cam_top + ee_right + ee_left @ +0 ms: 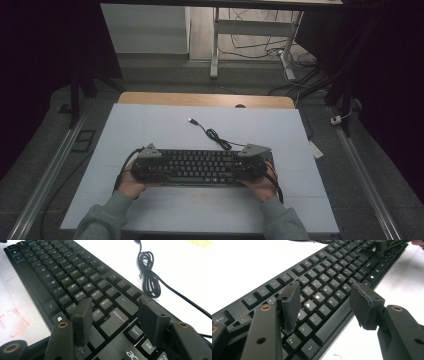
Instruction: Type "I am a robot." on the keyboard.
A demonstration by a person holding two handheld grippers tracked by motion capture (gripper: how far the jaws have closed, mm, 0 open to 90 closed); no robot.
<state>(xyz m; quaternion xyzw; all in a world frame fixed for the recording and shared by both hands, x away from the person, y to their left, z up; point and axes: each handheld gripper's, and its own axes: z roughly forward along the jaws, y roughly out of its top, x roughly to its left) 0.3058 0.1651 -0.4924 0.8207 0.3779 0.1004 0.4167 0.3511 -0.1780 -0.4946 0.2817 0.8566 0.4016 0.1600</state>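
Black keyboard (pixel 200 167) sits near the front edge of the white table (pixel 150 125). Left gripper (pixel 324 305) and right gripper (pixel 113 320) hover over its two ends, both spread, pinching nothing.

Keyboard (pixel 200 167) lies across near-centre of counter (pixel 150 125), spanning most of middle strip. Left tongs (pixel 324 305) and right tongs (pixel 113 320) hover over its two ends, pads apart, nothing between. Coiled cable (pixel 215 135) with plug (pixel 192 120) lies just behind keyboard, right of centre. Far-left, far-right and near edge of counter bare, passable.
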